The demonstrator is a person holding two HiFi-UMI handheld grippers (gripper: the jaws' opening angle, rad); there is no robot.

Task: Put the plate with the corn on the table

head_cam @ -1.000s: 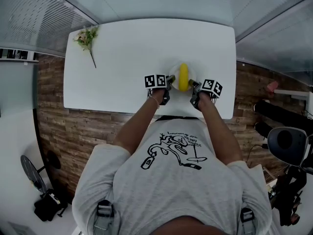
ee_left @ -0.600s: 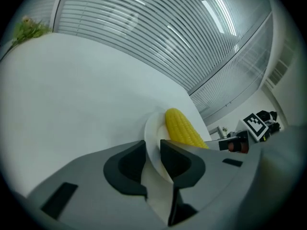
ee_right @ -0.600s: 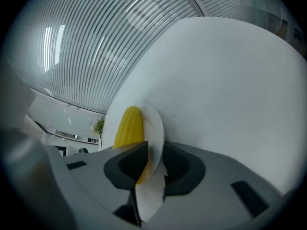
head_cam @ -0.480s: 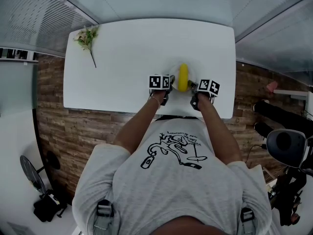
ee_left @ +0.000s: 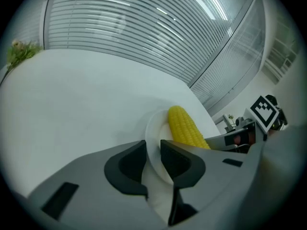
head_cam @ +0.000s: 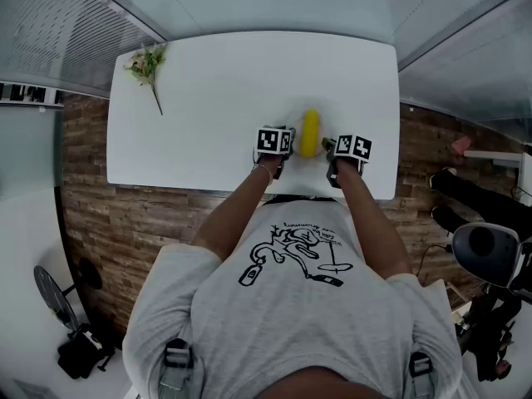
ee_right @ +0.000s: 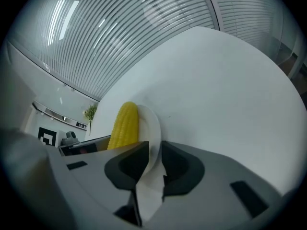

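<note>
A small white plate (ee_left: 154,133) carries a yellow corn cob (head_cam: 309,134) over the near right part of the white table (head_cam: 233,81). My left gripper (head_cam: 287,145) is shut on the plate's left rim, and its jaws pinch the edge in the left gripper view (ee_left: 153,150). My right gripper (head_cam: 327,148) is shut on the opposite rim (ee_right: 152,128), with the corn (ee_right: 124,123) just beyond its jaws. From above, the plate is almost hidden against the white tabletop. Whether it rests on the table I cannot tell.
A sprig of green plant (head_cam: 148,65) lies at the table's far left corner. The table's near edge runs just below the grippers, with wooden floor (head_cam: 150,214) beneath. A chair (head_cam: 486,252) stands at the right.
Both grippers have drawn slightly closer together, and the plate with the corn has shifted a little toward the near edge. Both jaws stay shut on the rim.
</note>
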